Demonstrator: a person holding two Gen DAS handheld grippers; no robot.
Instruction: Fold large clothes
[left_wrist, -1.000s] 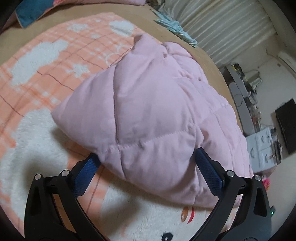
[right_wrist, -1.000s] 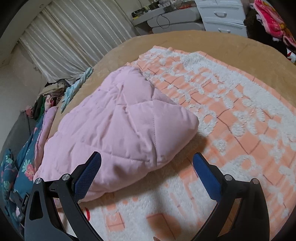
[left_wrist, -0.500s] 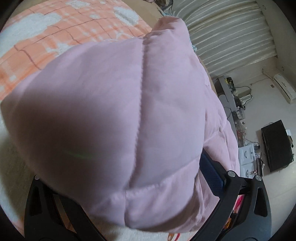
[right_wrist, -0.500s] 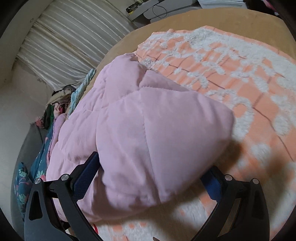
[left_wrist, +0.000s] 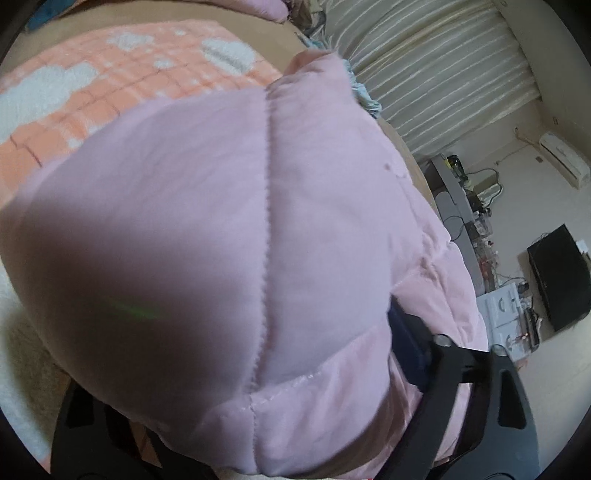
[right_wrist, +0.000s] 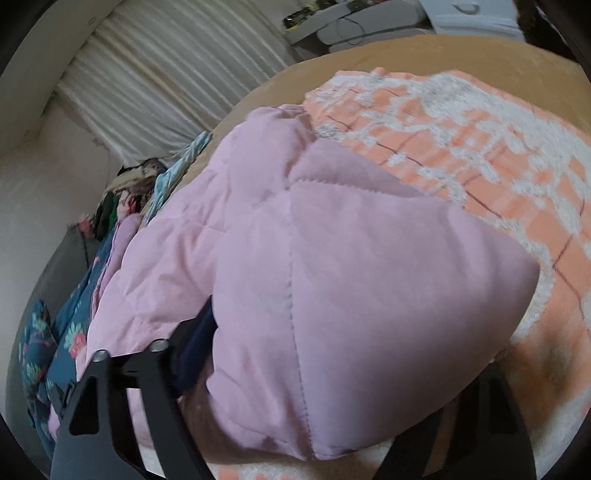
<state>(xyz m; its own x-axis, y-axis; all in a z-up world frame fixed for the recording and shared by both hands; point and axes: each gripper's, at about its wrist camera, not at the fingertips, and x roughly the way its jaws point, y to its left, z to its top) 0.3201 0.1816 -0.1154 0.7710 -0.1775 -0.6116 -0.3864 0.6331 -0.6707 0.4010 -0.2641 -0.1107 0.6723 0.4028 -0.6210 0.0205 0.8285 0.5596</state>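
Both grippers now deep round pink quilted jacket (left_wrist: 258, 240), jaws closing.

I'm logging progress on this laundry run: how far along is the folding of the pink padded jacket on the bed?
Done: the pink quilted jacket already lies bunched into a thick bundle on the orange and white blanket.
In hand: the left gripper and right gripper have just been closing, each with a padded corner between its jaws.
Left: no tidy final fold shows; the bundle looks puffy and uneven, so carrying over and flattening probably remain.
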